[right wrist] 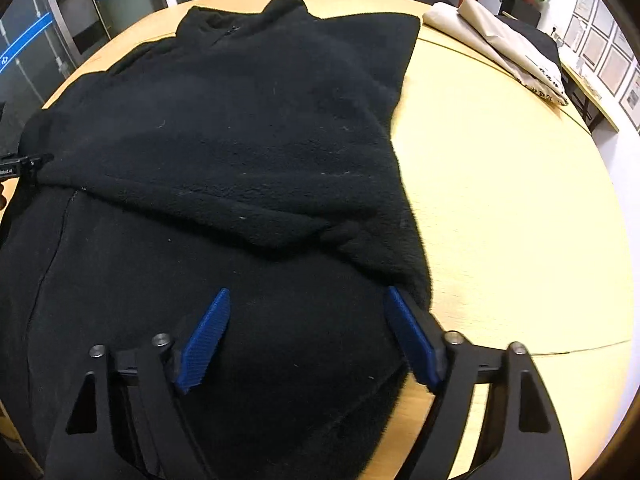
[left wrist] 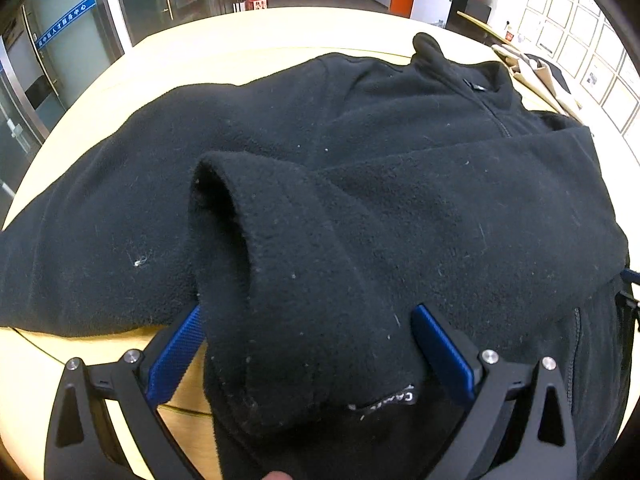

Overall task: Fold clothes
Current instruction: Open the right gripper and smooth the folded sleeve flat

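Black fleece jacket (left wrist: 360,200), mid-frame: left gripper (left wrist: 308,344) and right gripper (right wrist: 308,336) both spread, unclamped; folded sleeve (left wrist: 440,208) may slide off.

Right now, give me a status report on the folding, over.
Left gripper open, straddling the cuff of the black fleece jacket. Right gripper open over jacket's hem. Sleeve folded across chest. Folded beige cloth far right, clear.

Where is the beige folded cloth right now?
In the right wrist view, the beige folded cloth lies at the table's far right edge, apart from the black fleece jacket.
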### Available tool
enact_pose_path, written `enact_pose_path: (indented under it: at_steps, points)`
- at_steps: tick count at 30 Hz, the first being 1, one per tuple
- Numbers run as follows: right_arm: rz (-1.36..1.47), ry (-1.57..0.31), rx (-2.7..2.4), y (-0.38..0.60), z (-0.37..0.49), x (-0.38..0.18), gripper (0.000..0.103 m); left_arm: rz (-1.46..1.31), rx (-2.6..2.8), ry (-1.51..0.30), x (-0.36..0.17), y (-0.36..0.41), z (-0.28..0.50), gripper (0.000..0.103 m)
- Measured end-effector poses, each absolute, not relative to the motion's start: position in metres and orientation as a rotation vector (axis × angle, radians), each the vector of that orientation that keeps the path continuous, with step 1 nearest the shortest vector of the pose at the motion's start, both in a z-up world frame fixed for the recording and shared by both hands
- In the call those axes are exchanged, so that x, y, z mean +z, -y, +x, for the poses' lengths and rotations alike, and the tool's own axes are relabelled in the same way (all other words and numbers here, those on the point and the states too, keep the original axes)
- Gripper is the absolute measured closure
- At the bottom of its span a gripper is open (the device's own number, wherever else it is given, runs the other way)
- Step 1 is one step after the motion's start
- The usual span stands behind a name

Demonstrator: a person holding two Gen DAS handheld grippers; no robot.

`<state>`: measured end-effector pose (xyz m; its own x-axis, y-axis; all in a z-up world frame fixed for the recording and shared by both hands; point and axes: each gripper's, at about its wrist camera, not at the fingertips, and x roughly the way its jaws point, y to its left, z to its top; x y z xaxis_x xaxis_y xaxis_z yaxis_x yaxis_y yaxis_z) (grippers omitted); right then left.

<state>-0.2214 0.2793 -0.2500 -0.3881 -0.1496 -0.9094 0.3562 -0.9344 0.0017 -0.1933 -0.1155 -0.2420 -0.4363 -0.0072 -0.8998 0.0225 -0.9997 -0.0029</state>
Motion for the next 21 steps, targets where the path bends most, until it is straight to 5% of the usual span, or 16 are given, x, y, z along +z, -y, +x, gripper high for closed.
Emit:
enact_pose_path:
  at_steps: [7,21]
  points:
    - [1.260,-0.368,-2.333,-0.218,-0.240,-0.210,0.020,1.514,-2.754,0.020,-0.203,0.109,-0.167,0.000]
    - [1.443,-0.331,-2.303,-0.231,-0.294,-0.275,0.028,1.539,-2.803,0.218,-0.241,0.080,-0.183,0.000]
